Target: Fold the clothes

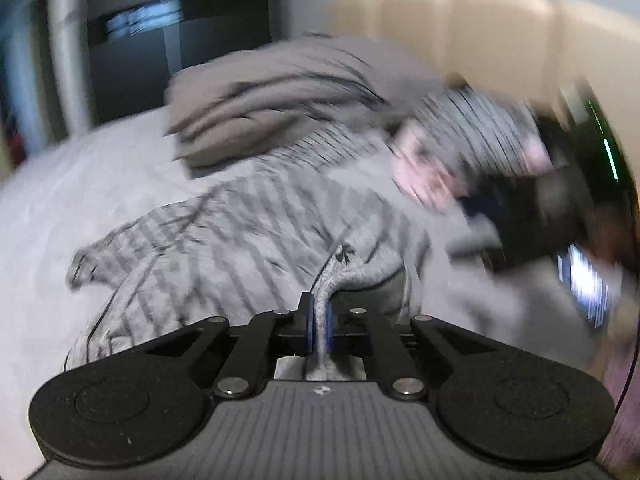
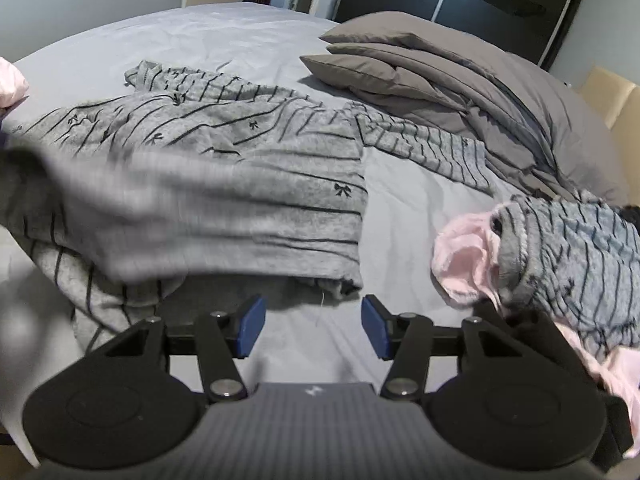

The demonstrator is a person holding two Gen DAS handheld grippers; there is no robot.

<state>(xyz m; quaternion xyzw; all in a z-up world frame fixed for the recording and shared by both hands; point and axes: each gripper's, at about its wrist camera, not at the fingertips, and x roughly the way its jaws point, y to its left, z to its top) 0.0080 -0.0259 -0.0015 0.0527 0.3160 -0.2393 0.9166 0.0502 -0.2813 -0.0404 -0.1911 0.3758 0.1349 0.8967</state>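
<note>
The whole left wrist view is smeared by motion, so the stripes of the grey garment (image 1: 240,232) run into bands, the heap of clothes (image 1: 472,148) toward the bed's headboard edge shows only pink and striped patches, and the dark device (image 1: 560,208) at the right border cannot be identified. The fabric clamped in the left gripper (image 1: 319,320) hides the inner faces of its blue pads. In the right wrist view a blurred grey fold (image 2: 132,208) covers the garment's near left part, and the pink cloth (image 2: 12,80) at the left border is cut off.
</note>
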